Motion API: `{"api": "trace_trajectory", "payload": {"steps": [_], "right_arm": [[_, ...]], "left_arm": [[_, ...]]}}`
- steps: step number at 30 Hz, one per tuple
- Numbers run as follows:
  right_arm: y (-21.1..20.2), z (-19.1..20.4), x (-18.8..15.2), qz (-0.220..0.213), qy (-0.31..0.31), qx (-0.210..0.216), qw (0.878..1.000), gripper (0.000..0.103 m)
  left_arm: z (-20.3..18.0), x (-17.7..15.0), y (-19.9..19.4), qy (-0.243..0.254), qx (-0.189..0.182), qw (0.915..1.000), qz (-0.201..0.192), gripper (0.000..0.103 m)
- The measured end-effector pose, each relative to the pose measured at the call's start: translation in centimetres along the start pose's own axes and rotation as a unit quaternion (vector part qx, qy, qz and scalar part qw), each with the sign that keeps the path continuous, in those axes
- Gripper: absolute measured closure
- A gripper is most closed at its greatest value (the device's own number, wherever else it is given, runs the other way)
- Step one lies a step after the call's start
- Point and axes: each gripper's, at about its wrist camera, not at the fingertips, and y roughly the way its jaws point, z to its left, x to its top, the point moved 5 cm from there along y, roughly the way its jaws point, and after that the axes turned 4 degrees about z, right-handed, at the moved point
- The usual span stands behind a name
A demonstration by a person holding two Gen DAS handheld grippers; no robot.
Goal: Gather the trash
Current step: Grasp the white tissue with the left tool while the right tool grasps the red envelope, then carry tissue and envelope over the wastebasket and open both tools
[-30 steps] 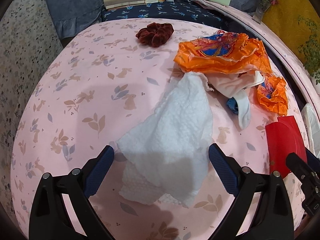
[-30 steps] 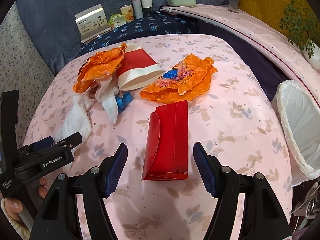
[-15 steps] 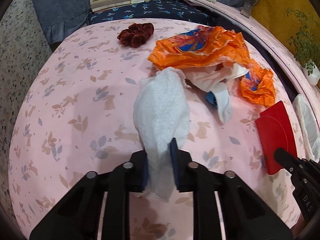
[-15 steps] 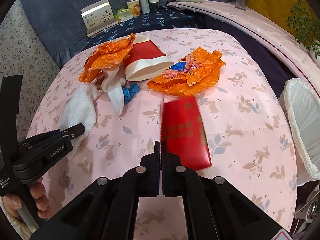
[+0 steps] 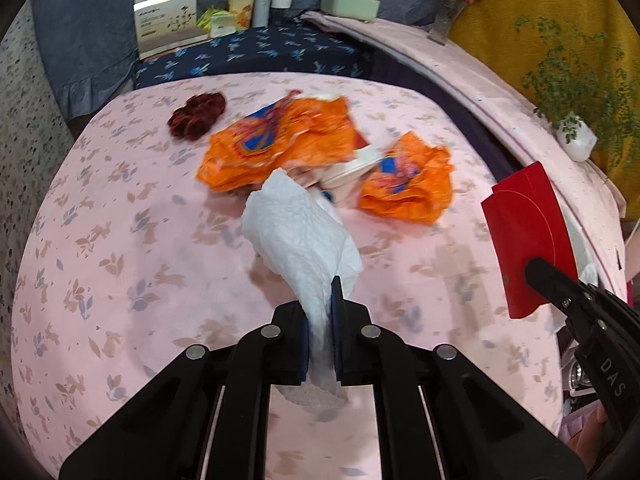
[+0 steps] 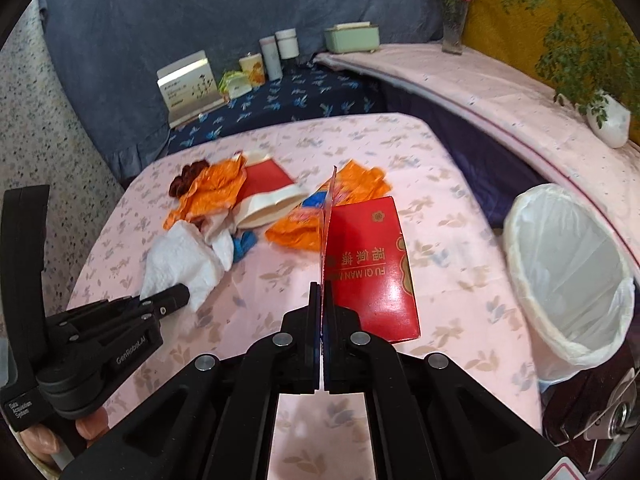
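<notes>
Now both grippers have gone from wide open over their targets a second ago to clamped and lifted. The left gripper (image 5: pixel 320 332) pinches the white paper towel (image 5: pixel 298 236) between its pads, and the towel, which lay flat on the pink rabbit-print table (image 5: pixel 120 240), hangs bunched above it. The right gripper (image 6: pixel 322 320) grips the red envelope (image 6: pixel 370 264) by its open flap, so the envelope has left the cloth and tilts up, face toward the camera. By my reading, two pieces of trash are secured at once and the next step is the carry to the white-lined trash bin (image 6: pixel 568 272), which stands just off the table's right edge, near the envelope.

Left on the table are two crumpled orange snack bags (image 5: pixel 280 144), a red-and-white paper cup (image 6: pixel 268 196) on its side, a small blue scrap (image 6: pixel 244 242) and a dark red scrunchie (image 5: pixel 197 114), which may not be trash.

Readable writing: the envelope shows "FU QI MAN MAN" under gold Chinese characters, upside down from this view. The left gripper's body reads "GenRoboLAI" and "Data Acquisition System"; the right one shows "DAS". The print on the white box (image 6: pixel 188 88) at the back is too small to read.
</notes>
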Motion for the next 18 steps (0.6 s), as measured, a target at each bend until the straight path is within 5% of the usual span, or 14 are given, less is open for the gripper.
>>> {"api": "trace_trajectory", "payload": {"steps": [18], "right_arm": [[-5.6, -13.0, 1.3, -0.065, 0.098, -0.062, 0.991, 0.102]], "left_arm": [[-15.2, 3.7, -1.3, 0.102, -0.079, 0.9915, -0.018, 0.095]]}}
